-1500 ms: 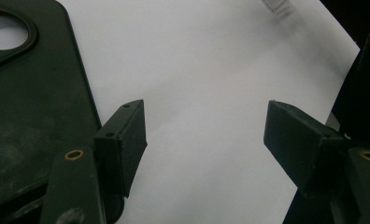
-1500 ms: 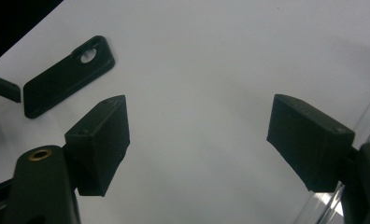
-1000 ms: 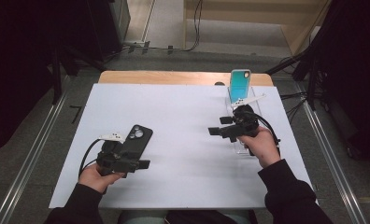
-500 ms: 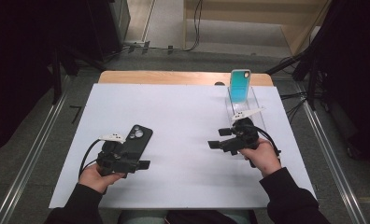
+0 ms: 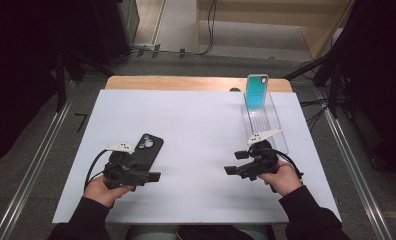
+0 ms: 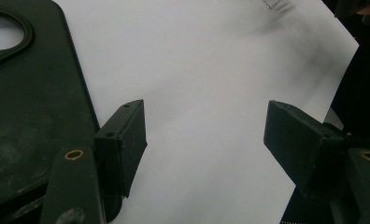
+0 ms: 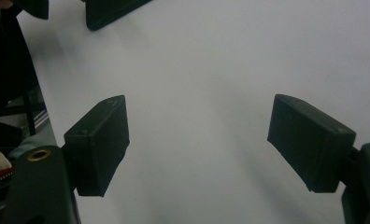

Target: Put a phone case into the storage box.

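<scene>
Since a second ago my right hand-held gripper pulls back from the stand toward me, jaws spread | left hand-held gripper spread, nearer | black phone flat on table, just left-beside it, long axis pointing away.

The high view looked down from above the near edge. Each gripper view sat low, close over the white table; all shared it.
</scene>
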`<state>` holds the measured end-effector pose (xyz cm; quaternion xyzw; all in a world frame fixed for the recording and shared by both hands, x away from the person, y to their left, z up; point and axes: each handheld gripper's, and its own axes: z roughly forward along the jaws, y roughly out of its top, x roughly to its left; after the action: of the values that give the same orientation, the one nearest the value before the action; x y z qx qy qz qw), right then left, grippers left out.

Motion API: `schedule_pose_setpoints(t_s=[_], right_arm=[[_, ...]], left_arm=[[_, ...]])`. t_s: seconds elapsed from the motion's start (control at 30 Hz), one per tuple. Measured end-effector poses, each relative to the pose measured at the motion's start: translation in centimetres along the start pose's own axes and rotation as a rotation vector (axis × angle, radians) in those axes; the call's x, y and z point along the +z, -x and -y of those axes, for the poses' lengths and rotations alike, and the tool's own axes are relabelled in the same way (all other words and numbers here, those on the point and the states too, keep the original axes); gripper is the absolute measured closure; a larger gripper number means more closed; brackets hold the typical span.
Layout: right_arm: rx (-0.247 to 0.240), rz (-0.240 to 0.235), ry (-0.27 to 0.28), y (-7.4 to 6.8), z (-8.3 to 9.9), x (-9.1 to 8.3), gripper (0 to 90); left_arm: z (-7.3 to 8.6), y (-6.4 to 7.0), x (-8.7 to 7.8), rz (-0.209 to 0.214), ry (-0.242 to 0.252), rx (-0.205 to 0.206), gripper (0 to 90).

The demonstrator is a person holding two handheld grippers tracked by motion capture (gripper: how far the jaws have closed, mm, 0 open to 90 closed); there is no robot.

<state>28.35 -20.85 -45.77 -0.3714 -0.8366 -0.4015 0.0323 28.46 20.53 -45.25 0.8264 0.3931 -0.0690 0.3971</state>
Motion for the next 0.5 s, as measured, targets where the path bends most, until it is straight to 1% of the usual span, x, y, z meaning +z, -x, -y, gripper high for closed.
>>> schedule_pose_setpoints(t_s=[0.13,0.2,0.33,0.4,0.5], right_arm=[[-0.011,-0.006,-0.026,-0.4,0.9,0.1,18.9],[-0.005,-0.008,-0.038,-0.4,1.3,0.2,18.9],[-0.005,-0.008,-0.041,-0.4,2.1,0.1,18.9],[0.002,-0.012,-0.045,-0.4,2.5,0.0,18.9],[0.001,-0.005,-0.055,-0.3,3.1,-0.2,18.9]], left_arm=[[0.0,0.0,0.0,-0.002,-0.002,0.0,30.0],[0.0,0.0,0.0,-0.003,0.0,0.0,30.1],[0.1,0.0,-0.1,-0.002,-0.001,0.0,30.0],[0.1,0.1,-0.1,-0.003,-0.001,0.0,30.1],[0.1,0.0,-0.1,0.0,0.0,0.0,30.0]])
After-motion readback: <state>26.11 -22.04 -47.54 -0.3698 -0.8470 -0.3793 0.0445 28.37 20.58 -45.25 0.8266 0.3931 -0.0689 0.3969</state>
